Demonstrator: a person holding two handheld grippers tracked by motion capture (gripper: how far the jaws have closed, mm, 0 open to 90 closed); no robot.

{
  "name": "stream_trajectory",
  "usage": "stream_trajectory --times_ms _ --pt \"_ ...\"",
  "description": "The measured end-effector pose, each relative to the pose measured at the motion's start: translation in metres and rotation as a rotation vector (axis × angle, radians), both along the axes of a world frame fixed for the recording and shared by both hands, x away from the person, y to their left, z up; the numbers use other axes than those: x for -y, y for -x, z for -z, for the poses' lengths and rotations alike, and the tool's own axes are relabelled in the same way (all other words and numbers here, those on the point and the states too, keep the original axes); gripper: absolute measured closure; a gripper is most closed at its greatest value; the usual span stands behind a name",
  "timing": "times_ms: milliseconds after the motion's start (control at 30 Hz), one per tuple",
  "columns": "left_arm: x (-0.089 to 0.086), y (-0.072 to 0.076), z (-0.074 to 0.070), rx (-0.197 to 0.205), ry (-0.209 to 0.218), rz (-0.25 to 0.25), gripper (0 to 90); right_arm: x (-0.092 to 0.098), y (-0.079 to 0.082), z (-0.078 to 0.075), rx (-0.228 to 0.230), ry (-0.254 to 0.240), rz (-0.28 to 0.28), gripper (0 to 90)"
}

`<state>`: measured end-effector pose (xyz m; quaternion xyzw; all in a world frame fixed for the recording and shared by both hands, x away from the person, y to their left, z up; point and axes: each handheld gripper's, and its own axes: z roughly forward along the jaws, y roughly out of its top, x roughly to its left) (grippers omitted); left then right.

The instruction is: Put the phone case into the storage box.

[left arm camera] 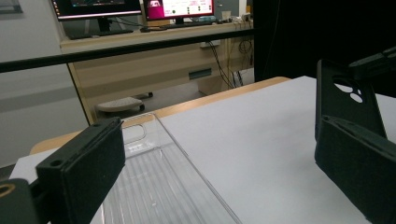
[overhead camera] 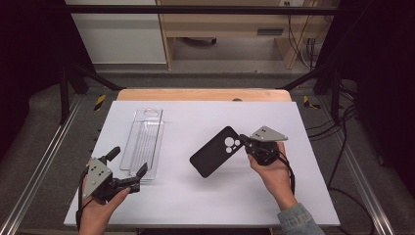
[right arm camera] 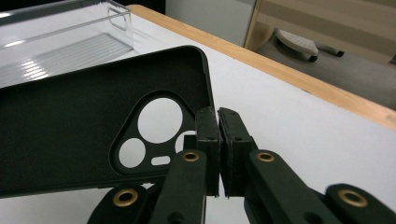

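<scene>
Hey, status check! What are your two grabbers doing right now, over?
Right gripper shut on the black phone case, lifted at its camera end. Left gripper open, holding nothing, at the clear tray. Nothing between them on the white table.

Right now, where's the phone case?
High view: the black phone case is right of centre, right of the clear tray, pinched at its camera end by the right gripper.

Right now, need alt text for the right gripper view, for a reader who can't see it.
The right gripper is shut on the camera-cutout end of a black phone case, holding it over a white table. A clear plastic tray lies beyond, at upper left.
</scene>
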<state>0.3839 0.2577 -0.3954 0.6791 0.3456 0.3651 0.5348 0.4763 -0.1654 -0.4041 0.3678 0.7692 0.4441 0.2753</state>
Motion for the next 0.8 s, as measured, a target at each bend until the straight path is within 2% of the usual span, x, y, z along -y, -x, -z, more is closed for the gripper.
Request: stream_trajectory --times_ms 233,367,400,567,600,667,800 --pt "0.011 -0.011 -0.010 -0.018 -0.033 0.019 1.7 -0.004 -0.003 -0.012 0.030 0.075 -0.029 87.9" --pt "0.020 -0.019 -0.015 -0.050 -0.046 0.065 2.9 -0.004 -0.004 -0.020 0.037 0.098 -0.051 87.9" --pt "0.022 -0.021 -0.017 -0.041 -0.055 0.074 3.2 -0.004 -0.004 -0.022 0.039 0.108 -0.051 87.9" --pt "0.033 -0.029 -0.026 -0.066 -0.056 0.110 2.9 -0.007 -0.006 -0.029 0.050 0.141 -0.056 87.9" --pt "0.035 -0.031 -0.028 -0.072 -0.040 0.122 2.9 -0.007 -0.006 -0.030 0.052 0.150 -0.058 87.9" --pt "0.039 -0.033 -0.030 -0.072 -0.032 0.135 2.6 -0.008 -0.006 -0.032 0.053 0.165 -0.062 87.9" --pt "0.048 -0.038 -0.034 -0.068 -0.043 0.156 2.3 -0.010 -0.005 -0.036 0.061 0.188 -0.071 87.9"
